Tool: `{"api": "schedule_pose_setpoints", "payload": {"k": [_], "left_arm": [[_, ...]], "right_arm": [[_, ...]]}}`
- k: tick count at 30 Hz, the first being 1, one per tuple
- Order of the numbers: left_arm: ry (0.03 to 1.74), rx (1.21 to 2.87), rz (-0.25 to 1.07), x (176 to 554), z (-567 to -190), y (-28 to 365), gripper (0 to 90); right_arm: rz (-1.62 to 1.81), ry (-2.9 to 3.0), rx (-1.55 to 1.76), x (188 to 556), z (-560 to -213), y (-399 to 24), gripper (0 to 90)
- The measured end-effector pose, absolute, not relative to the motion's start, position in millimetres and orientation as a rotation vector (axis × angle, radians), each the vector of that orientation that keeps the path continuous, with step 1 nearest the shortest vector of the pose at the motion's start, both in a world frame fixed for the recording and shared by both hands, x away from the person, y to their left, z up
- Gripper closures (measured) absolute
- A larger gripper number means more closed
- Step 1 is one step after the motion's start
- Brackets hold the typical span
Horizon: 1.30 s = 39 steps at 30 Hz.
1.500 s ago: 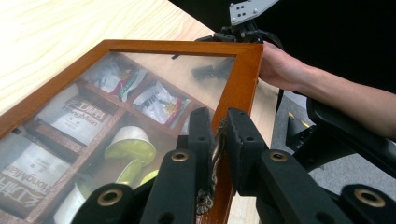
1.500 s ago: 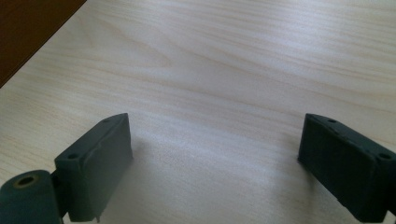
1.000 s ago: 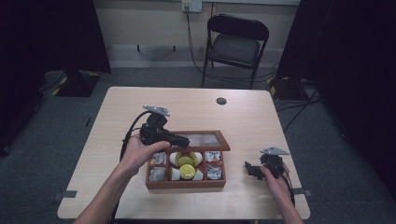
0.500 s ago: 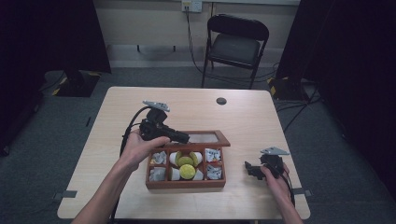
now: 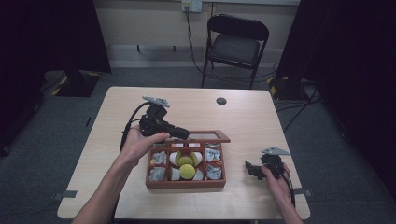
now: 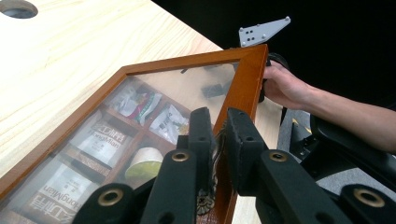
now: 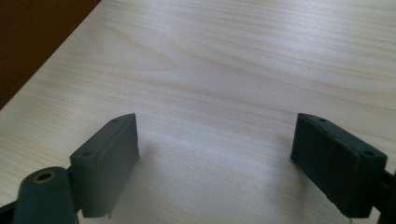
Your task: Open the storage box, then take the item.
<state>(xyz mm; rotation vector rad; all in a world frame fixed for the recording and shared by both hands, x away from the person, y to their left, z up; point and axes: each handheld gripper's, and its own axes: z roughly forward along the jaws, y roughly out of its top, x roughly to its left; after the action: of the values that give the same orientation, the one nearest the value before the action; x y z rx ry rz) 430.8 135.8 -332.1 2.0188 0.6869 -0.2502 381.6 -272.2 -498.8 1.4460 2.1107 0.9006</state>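
A wooden box (image 5: 186, 184) with compartments of tea packets and yellow-green cups sits near the table's front. Its glass-paned lid (image 5: 205, 136) stands partly raised, hinged at the far side. My left gripper (image 5: 184, 134) is shut on the lid's wooden frame (image 6: 245, 84); in the left gripper view its jaws (image 6: 218, 126) pinch the frame's edge, and packets (image 6: 100, 135) show through the glass. My right gripper (image 5: 250, 168) rests on the table to the right of the box. Its jaws (image 7: 215, 144) are open with nothing between them, and have just been closing a little.
The light wooden table (image 5: 243, 116) has a small round dark hole (image 5: 221, 101) at its far side. A black folding chair (image 5: 236, 44) stands behind the table. The box's side (image 7: 32, 32) lies close to the right gripper's left.
The left gripper has shifted slightly with the lid's edge in it, and the lid stands a little higher. The right hand has stayed in place.
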Motion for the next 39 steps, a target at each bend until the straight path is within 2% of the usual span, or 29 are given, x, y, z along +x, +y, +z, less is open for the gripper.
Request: {"api": "schedule_pose_setpoints", "payload": {"k": [5, 16, 24, 32, 39], "left_arm": [[0.681, 2.021, -0.259, 431.7, -331.9, 136.3, 81.2], [0.675, 2.025, -0.235, 430.1, -331.8, 135.7, 81.2], [0.674, 2.029, -0.234, 431.4, -330.5, 136.2, 81.3], [0.677, 2.020, -0.231, 431.4, -330.2, 136.3, 81.2], [0.683, 2.008, -0.234, 433.0, -329.9, 137.0, 81.3]], "right_arm": [[0.931, 2.109, 1.411, 376.3, -490.2, -267.5, 14.8], [1.204, 2.155, 1.246, 354.0, -454.1, -227.6, 15.1], [1.267, 2.247, 1.102, 344.3, -445.3, -197.6, 20.1], [1.292, 2.310, 1.031, 342.7, -442.1, -170.0, 19.6], [1.312, 2.434, 0.898, 342.6, -440.9, -135.0, 28.5]]}}
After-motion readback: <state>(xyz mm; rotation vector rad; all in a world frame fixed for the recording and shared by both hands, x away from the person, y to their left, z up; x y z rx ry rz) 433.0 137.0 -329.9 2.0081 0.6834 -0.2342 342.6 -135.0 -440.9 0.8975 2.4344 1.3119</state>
